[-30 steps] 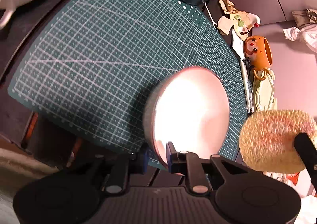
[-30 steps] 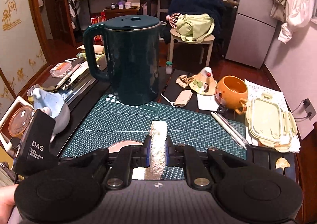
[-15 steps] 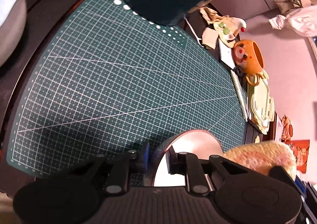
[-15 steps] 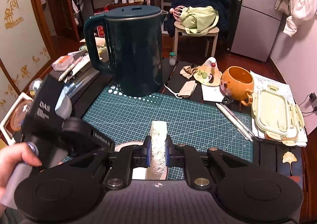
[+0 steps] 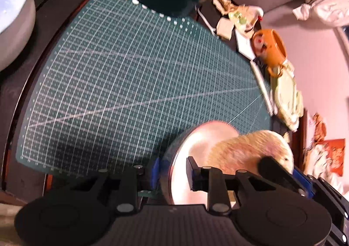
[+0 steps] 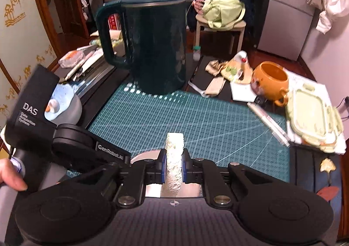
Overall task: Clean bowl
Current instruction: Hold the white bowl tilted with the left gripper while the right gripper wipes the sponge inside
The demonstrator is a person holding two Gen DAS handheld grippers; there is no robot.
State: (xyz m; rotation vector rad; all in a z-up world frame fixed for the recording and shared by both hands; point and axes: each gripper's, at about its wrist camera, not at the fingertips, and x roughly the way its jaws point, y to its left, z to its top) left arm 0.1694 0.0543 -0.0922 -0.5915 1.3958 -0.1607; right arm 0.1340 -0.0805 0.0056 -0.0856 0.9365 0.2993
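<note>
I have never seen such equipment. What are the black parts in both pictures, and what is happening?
A person holds one two-finger tool in each hand. Each picture comes from a camera on one tool, looking along its fingers. The left tool has a metal bowl's rim between its fingers; its jaws have just been opening. The right tool squeezes a sponge at the bowl. Underneath lies a green cutting mat; a dark kettle stands at its far edge.

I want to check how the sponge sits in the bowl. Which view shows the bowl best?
The left wrist view: the bowl shows its rim and shiny inside, with the sponge against it. The right wrist view shows only slivers of bowl behind the right claw.
</note>
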